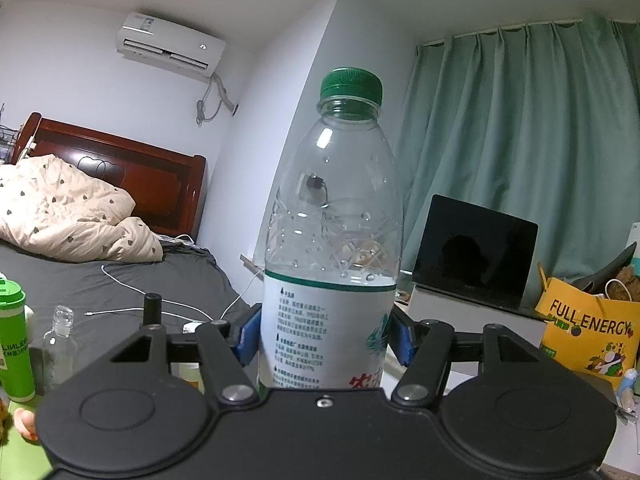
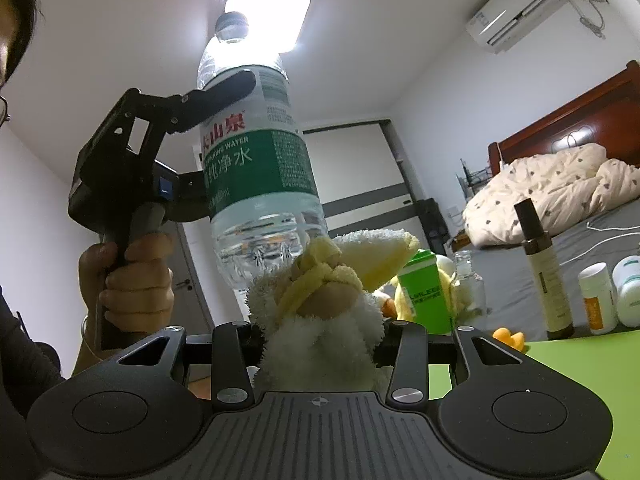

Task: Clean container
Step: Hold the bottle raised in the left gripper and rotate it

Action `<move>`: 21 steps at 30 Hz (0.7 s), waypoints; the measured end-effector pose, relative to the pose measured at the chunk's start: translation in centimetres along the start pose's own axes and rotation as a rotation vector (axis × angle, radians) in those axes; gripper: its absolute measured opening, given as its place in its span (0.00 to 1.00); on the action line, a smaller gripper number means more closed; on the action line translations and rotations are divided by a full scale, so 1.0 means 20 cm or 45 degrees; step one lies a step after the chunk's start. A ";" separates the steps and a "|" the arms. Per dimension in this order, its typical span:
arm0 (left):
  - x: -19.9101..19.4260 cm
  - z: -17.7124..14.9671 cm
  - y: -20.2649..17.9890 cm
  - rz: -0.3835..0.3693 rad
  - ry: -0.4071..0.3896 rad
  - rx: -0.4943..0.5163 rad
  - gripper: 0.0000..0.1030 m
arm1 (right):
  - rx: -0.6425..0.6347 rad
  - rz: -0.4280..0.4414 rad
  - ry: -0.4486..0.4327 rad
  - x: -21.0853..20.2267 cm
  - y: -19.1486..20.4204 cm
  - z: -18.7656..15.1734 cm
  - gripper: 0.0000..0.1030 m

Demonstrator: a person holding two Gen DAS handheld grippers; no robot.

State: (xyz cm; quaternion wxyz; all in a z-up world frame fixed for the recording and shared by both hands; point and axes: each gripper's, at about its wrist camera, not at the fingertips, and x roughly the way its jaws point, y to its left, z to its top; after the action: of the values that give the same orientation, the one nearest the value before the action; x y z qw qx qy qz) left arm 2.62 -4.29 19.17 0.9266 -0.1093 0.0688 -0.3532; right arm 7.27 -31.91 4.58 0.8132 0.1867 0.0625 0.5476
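Observation:
A clear plastic water bottle (image 1: 332,240) with a green cap and a white-and-green label stands upright between my left gripper's blue pads (image 1: 246,338). My left gripper (image 1: 326,340) is shut on its label band. In the right wrist view the same bottle (image 2: 256,152) is held up in the air by the left gripper (image 2: 192,148), with a person's hand on its handle. My right gripper (image 2: 320,344) is shut on a bunched white and yellow fluffy cloth (image 2: 324,312). The cloth's top reaches the bottle's lower end, and whether they touch I cannot tell.
A green table (image 2: 580,380) carries a green tumbler (image 2: 426,292), a small glass bottle (image 2: 468,284), a tall brown pump bottle (image 2: 546,276), white jars (image 2: 598,300) and a yellow plush toy. Behind stand a bed (image 1: 120,276), a laptop (image 1: 474,250) and a yellow paper bag (image 1: 588,336).

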 end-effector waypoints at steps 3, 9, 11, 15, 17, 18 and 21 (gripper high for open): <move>0.01 0.00 0.00 0.000 -0.005 -0.002 0.59 | 0.010 0.010 0.006 0.04 -0.02 -0.01 0.41; 0.02 -0.01 0.02 0.007 -0.010 -0.023 0.59 | 0.019 0.050 0.025 0.12 -0.01 -0.05 0.41; 0.02 -0.02 0.03 0.014 -0.012 -0.026 0.59 | 0.025 0.068 0.032 0.14 0.00 -0.06 0.41; 0.02 -0.02 0.06 0.033 -0.009 -0.034 0.59 | 0.021 0.108 0.051 0.18 0.01 -0.09 0.41; 0.02 -0.03 0.08 0.043 -0.008 -0.039 0.59 | 0.022 0.123 0.055 0.19 0.02 -0.10 0.41; 0.02 -0.03 0.08 0.048 -0.008 -0.041 0.59 | 0.023 0.127 0.056 0.19 0.03 -0.10 0.41; 0.02 -0.03 0.10 0.070 -0.001 -0.044 0.59 | 0.032 0.138 0.048 0.19 0.03 -0.11 0.41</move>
State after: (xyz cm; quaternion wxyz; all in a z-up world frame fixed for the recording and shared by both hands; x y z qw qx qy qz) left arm 4.12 -3.19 17.95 0.9339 -0.1237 0.0775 -0.3263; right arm 7.51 -27.68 3.14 0.7787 0.1895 0.0745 0.5935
